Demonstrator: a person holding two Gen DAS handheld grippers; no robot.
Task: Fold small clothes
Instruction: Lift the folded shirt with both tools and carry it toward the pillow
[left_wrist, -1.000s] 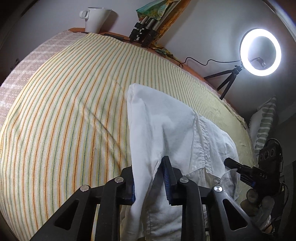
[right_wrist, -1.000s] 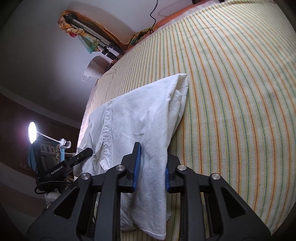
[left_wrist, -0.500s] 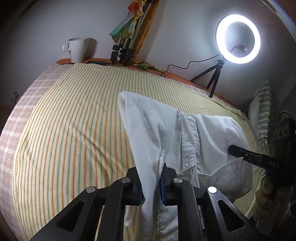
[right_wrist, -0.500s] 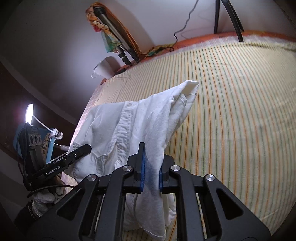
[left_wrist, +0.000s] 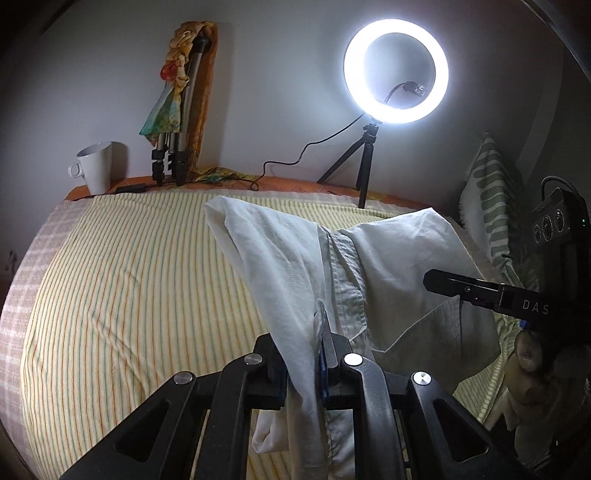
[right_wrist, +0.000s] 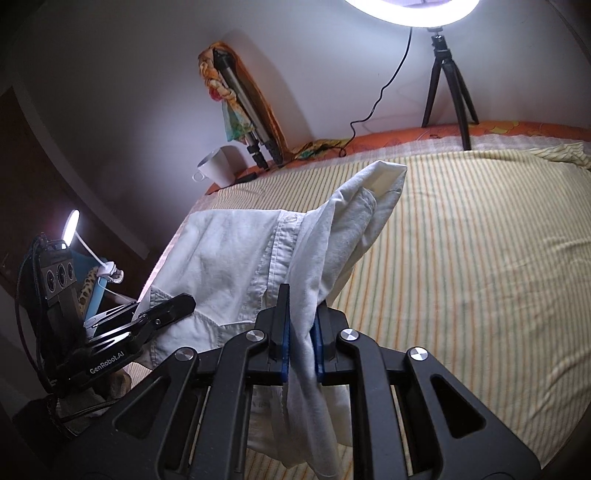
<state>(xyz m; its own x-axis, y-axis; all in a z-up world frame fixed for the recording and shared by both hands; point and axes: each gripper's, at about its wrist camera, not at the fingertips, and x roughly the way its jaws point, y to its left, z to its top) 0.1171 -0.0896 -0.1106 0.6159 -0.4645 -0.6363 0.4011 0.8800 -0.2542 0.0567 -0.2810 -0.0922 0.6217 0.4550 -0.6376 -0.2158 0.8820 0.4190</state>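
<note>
White cotton, a small shirt (left_wrist: 295, 280), is pinched in both tools: the left hand-held gripper (left_wrist: 319, 363) and the right hand-held gripper (right_wrist: 301, 352) each have their jaws clamped narrow on a gathered edge nearest the lens. Beyond the pads the shirt hangs raised, its far corner apparently resting on the striped bed cover (left_wrist: 129, 295). Step in hand: lifting for a fold. Next move, by judgement: carry both edges forward together and lay them flat.
</note>
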